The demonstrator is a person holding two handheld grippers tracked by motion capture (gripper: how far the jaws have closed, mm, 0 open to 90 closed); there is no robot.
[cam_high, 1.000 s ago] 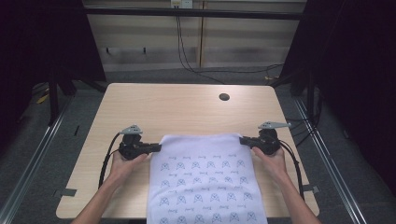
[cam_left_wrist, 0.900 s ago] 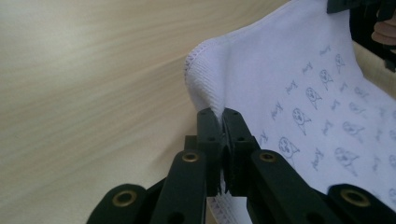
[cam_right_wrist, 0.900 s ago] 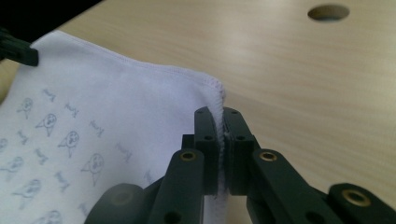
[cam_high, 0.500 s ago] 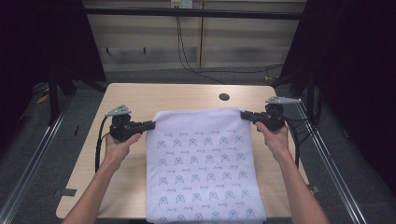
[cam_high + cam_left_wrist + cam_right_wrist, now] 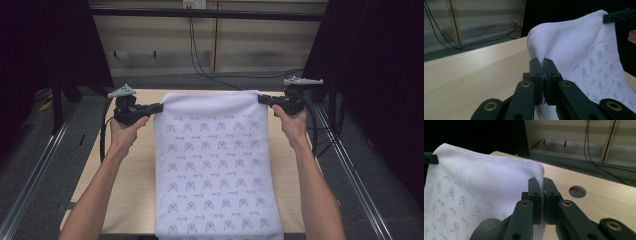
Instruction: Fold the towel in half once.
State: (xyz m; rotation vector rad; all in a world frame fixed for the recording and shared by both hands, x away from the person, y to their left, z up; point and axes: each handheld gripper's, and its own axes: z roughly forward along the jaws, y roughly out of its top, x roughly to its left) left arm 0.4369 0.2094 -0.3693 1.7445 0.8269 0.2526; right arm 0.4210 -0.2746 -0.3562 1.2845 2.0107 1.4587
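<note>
A white towel (image 5: 215,165) printed with small blue figures hangs stretched between my two grippers, held up over the wooden table (image 5: 135,170). My left gripper (image 5: 159,107) is shut on its top left corner; in the left gripper view the black jaws (image 5: 541,62) pinch the stitched hem of the towel (image 5: 579,50). At the other top corner my right gripper (image 5: 262,98) is shut on the cloth, and the right gripper view shows its jaws (image 5: 541,182) clamped on the towel (image 5: 486,177) edge. The towel's lower end drops past the table's near edge.
A round hole (image 5: 577,191) sits in the tabletop behind the towel. Metal rails (image 5: 45,150) run along both sides of the table. Black cables (image 5: 200,55) hang down the far wall, and the grippers' own cables (image 5: 103,135) trail beside the forearms.
Both grippers have risen and moved away from the person, lifting the towel's top edge off the table so the cloth now hangs stretched and much more of it shows.
</note>
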